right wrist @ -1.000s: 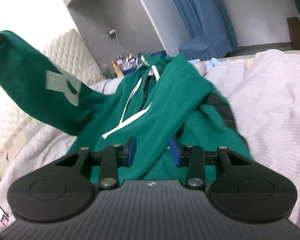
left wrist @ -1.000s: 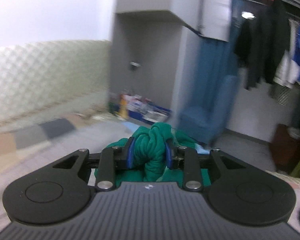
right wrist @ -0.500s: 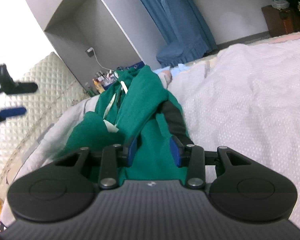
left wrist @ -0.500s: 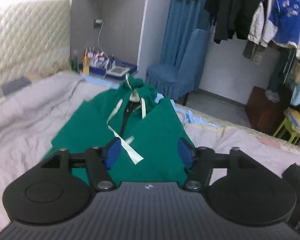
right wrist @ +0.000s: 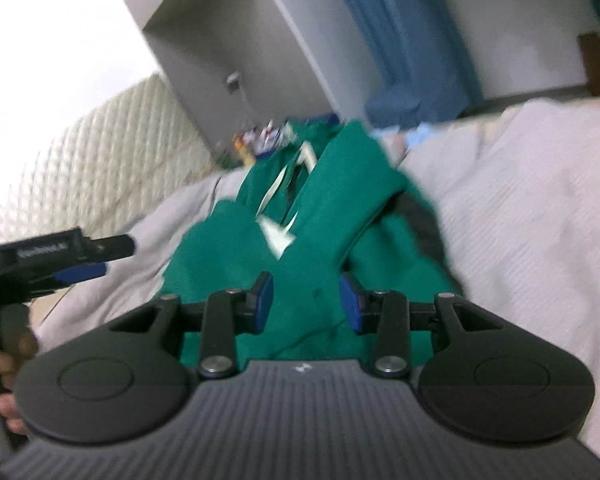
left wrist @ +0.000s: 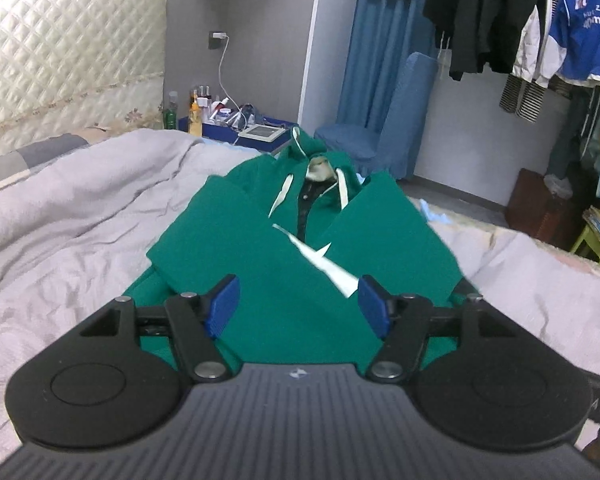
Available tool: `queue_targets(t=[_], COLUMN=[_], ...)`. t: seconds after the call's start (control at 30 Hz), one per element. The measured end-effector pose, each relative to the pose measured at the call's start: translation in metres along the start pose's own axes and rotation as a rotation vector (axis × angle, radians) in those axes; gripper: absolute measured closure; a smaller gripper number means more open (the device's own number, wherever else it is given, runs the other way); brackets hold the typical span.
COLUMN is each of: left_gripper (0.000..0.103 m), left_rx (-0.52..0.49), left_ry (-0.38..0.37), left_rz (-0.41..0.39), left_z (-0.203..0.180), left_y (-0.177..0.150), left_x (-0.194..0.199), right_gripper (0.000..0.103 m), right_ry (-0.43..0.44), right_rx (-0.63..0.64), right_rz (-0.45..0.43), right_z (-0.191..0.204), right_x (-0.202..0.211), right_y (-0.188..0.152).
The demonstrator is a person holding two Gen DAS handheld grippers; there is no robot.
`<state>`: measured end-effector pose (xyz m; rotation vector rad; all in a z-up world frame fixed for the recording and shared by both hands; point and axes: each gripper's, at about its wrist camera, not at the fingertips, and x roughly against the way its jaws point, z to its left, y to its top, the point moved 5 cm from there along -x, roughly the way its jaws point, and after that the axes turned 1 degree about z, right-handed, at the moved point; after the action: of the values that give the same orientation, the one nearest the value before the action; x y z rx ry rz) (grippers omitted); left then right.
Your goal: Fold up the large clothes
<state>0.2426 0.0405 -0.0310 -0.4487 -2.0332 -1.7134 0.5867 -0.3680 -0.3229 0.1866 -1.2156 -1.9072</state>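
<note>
Nearest the left wrist camera, the left gripper [left wrist: 298, 307] hangs over the hem end of the green hoodie [left wrist: 284, 280] with its blue pads [left wrist: 221, 305] spread wide and nothing between them, so it is released. The right gripper [right wrist: 305, 305], seen through a motion-blurred view, likewise has its pads apart with a clear gap above the cloth; it looks released too, though the blur leaves it uncertain whether the lower fabric brushes the fingers. The hoodie lies lengthwise on the bed, on the pale grey bedspread [left wrist: 72, 224], hem towards the cameras and hood [left wrist: 314, 152] pointing away. Both sleeves appear already folded in across the chest: the left sleeve [left wrist: 236, 236] lies diagonally over the front, and the right sleeve [left wrist: 384, 232] crosses from the other side, the two meeting in a V below the zip and the white drawstrings [left wrist: 280, 198]. A white patch [left wrist: 328, 266] shows where the sleeves overlap. By that reading the sleeve stage is done and the garment forms a narrow, roughly rectangular shape. What seems left is folding it lengthwise, hem up towards the hood, probably once or twice, then smoothing it. Beyond the bed stand a blue covered chair [left wrist: 384, 128], a low stand of bottles [left wrist: 196, 114], and hanging clothes [left wrist: 512, 20] along the far wall.
</note>
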Motion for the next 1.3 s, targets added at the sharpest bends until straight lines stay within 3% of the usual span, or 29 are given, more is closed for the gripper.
queue_targets(t=[0.13,0.37,0.7,0.77,0.87,0.9,1.03,1.17,1.3], left_gripper=[0.033,0.033,0.033,0.033,0.035,0.037,0.069,0.092,0.096], left_rx=[0.013,0.147,0.380,0.433,0.496,0.496,0.483,0.484,0.520], left_ry=[-0.028,-0.088,-0.055,-0.078,-0.172,-0.186,-0.251,-0.241,-0.234], left_rz=[0.004,0.004,0.010,0.016,0.037,0.043,0.061,0.048,-0.005], left_z=[0.021,0.068,0.137,0.145,0.151,0.151,0.144,0.141,0.149], left_y=[-0.019,-0.035,-0.039,-0.040,-0.047,-0.050,-0.049,-0.048,-0.044], left_x=[-0.023,-0.082,-0.155,-0.166,-0.181,-0.185,-0.193,-0.190,-0.177], right_gripper=[0.062,0.062,0.062,0.062,0.063,0.063,0.063,0.062,0.062], right_ry=[-0.023,-0.087,-0.186,-0.190,-0.205,-0.209,-0.229,-0.229,-0.214], right_rx=[0.031,0.086,0.216,0.206,0.219,0.221,0.244,0.259,0.260], right_rz=[0.089,0.089,0.074,0.085,0.086,0.089,0.084,0.082,0.075], right_z=[0.016,0.023,0.028,0.025,0.025,0.026,0.030,0.031,0.033], right_x=[-0.016,-0.043,-0.097,-0.104,-0.112,-0.114,-0.117,-0.114,-0.109], right_y=[-0.010,-0.009,-0.020,-0.020,-0.021,-0.023,-0.026,-0.027,-0.027])
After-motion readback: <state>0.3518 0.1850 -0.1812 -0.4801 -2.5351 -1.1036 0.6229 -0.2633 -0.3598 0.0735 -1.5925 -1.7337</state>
